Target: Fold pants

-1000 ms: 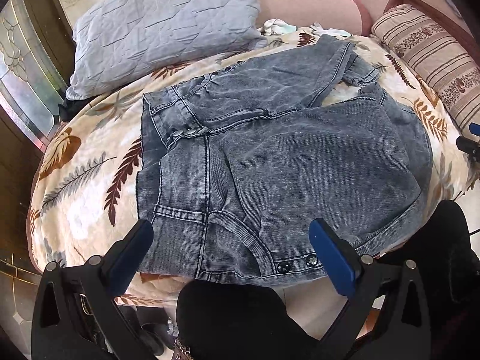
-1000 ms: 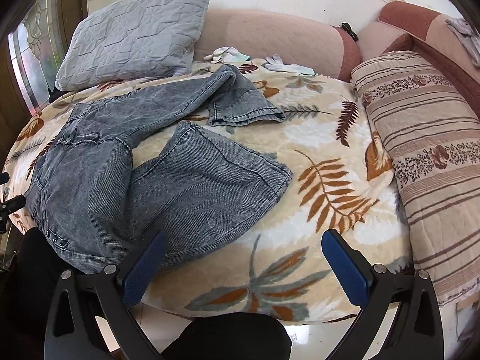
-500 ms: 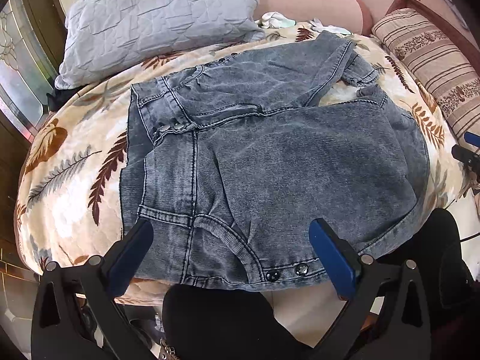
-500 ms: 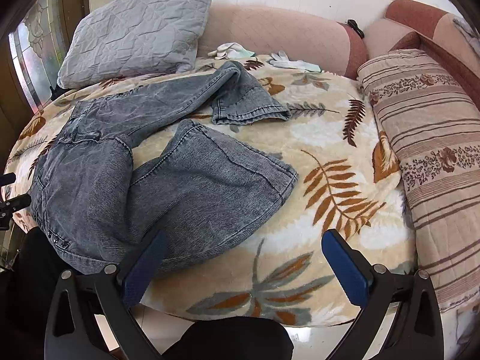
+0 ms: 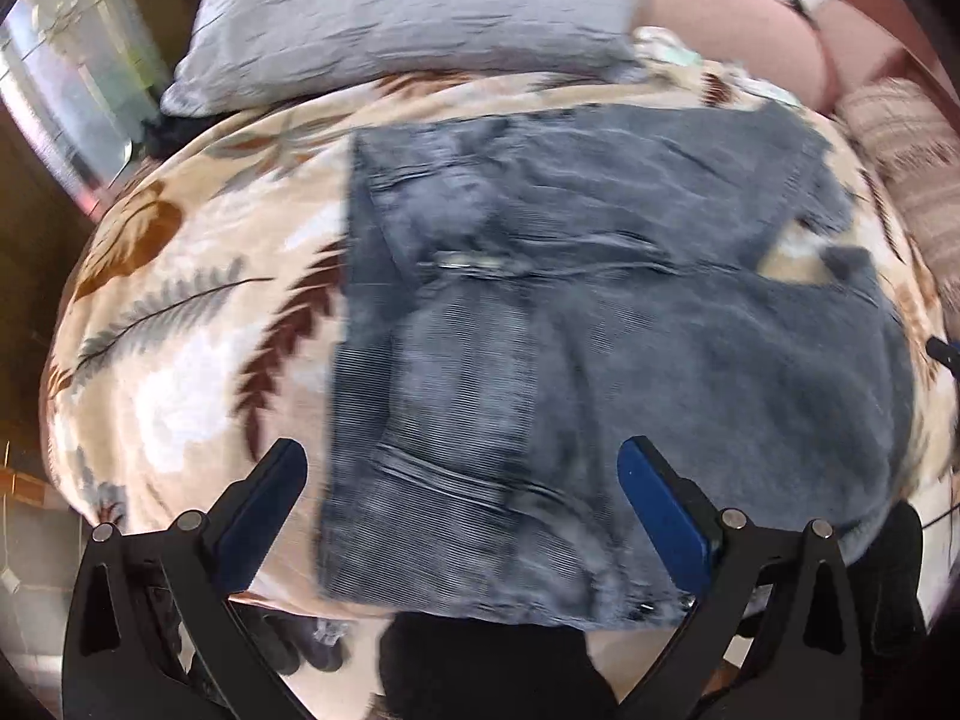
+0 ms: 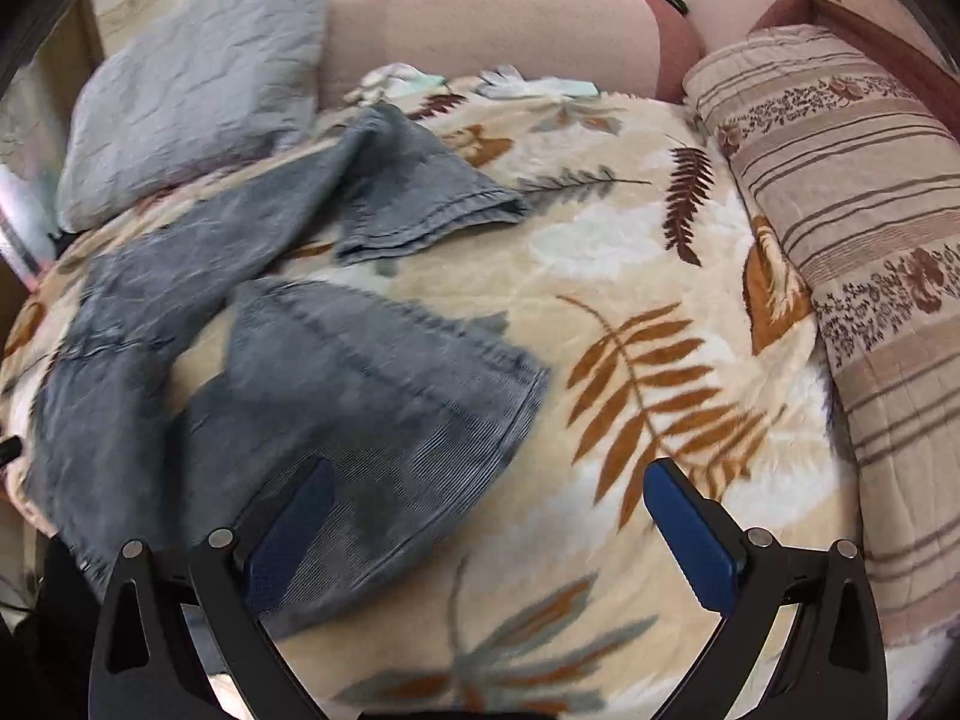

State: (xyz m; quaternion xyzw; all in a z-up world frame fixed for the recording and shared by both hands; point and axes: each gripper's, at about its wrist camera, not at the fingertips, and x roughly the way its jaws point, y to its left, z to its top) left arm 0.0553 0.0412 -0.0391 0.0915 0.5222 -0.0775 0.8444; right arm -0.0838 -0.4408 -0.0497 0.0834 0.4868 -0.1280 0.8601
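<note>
Left wrist view
Pants: grey jeans lie spread on the bed, waistband toward the left, near hem at the bed's front edge.
Left gripper: jaws released and wide apart, holding nothing, hovering over the waist end.
Only here: waistband and fly; picture blurred.
Behind: grey pillow.

Right wrist view
Pants: both legs splay apart toward the right, the far one folded back at its cuff.
Right gripper: jaws released, empty, above the near leg's hem.
Only here: striped bolster along the right edge; two gloves by the backrest.
Open room: bare leaf-print blanket between legs and bolster.
</note>
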